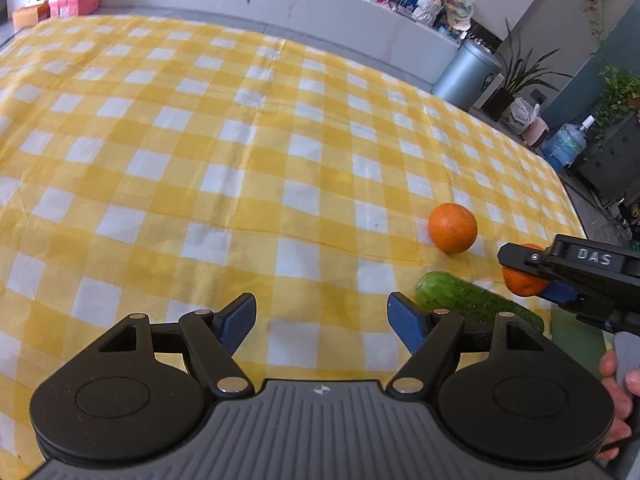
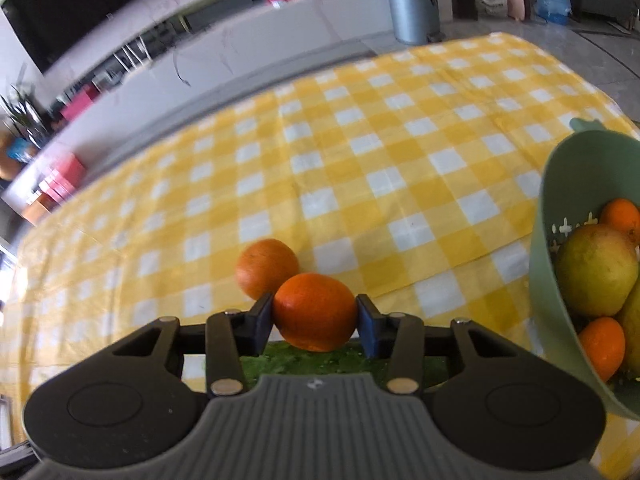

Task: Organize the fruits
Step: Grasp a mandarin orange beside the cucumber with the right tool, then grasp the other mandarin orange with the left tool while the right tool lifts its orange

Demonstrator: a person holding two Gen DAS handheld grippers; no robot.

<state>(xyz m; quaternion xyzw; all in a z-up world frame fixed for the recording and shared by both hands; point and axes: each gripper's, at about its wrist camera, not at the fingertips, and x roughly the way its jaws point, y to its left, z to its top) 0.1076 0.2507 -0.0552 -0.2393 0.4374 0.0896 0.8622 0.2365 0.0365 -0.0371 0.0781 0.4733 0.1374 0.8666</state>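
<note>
My right gripper (image 2: 315, 314) is shut on a small orange (image 2: 316, 310) and holds it above a green cucumber (image 2: 320, 362). A second orange (image 2: 266, 268) lies on the yellow checked cloth just behind. A green basket (image 2: 560, 240) at the right holds a pear (image 2: 596, 268) and two small oranges. In the left wrist view my left gripper (image 1: 322, 320) is open and empty over the cloth; the cucumber (image 1: 476, 300), the loose orange (image 1: 452, 227) and the right gripper (image 1: 520, 276) with its orange (image 1: 520, 284) lie to its right.
The cloth-covered table (image 1: 200, 140) ends at a grey bench behind. A grey bin (image 1: 466, 74), plants and a water bottle (image 1: 566, 146) stand on the floor beyond the table's right edge.
</note>
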